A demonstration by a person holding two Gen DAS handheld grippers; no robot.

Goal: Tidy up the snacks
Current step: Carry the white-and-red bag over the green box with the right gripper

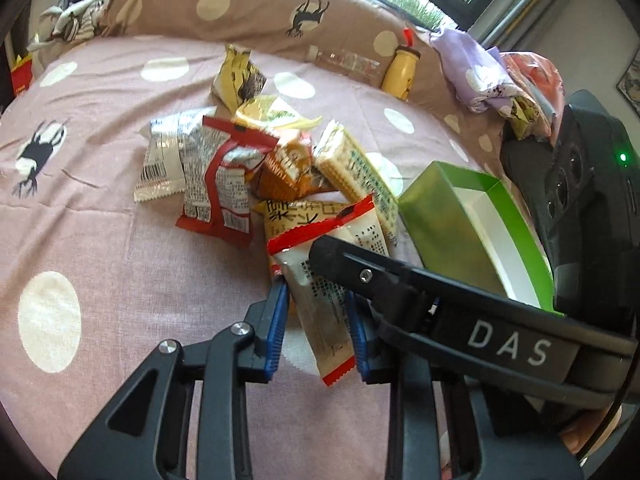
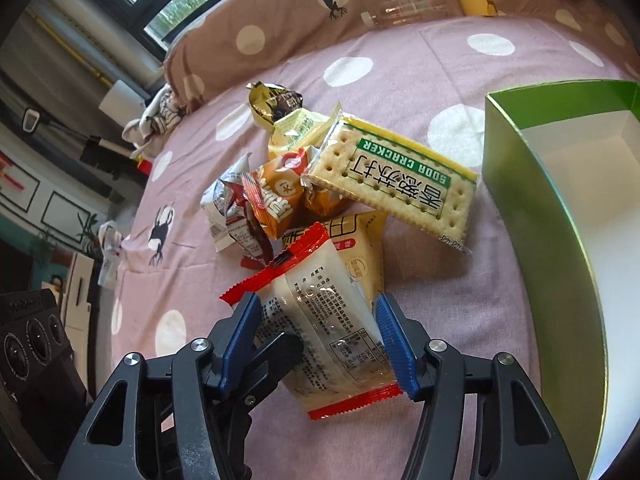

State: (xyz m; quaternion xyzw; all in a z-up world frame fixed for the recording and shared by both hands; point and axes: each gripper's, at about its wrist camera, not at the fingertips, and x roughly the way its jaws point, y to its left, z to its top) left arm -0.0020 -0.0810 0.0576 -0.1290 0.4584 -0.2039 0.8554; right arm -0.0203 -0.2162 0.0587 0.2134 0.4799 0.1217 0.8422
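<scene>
- Snack packet, white with red crimped ends (image 1: 320,320): lies end-on at the near edge of the snack pile, just beside the green box (image 1: 444,216), on the side of the box's long outer wall. Both claws are on it at once.
- Left gripper (image 1: 318,320): blue pads drawn close together and clamped on the white packet across its width. The packet's lower red end sticks out below the pads.
- Right gripper (image 2: 318,308): jaws about half apart, with the same packet lying flat between them. Each blue pad sits against one long edge of the wrapper. I cannot tell whether they are pressing or only touching. One of its black fingers (image 1: 332,258) crosses over the packet, between the box and the left claw.
- Soda cracker pack (image 2: 392,184): the snack nearest the box, flat, printed side up, one end resting on the pile.
- Orange packets (image 2: 276,200): beyond the cracker pack from the box, in the middle of the heap.
- Red-and-silver packet (image 1: 224,184) and silver packet (image 1: 168,156): on the far side of the heap from the box.
- Yellow-and-black packet (image 1: 238,76): well apart from the box, at the back of the pile.
- Green box interior: white, open at the top.
- Yellow bottle (image 1: 402,70) and clear bottle (image 1: 348,62): behind the box, against the brown pillow (image 1: 248,12).
- Pink spotted bedsheet (image 1: 100,240): under the box and all the snacks.
</scene>
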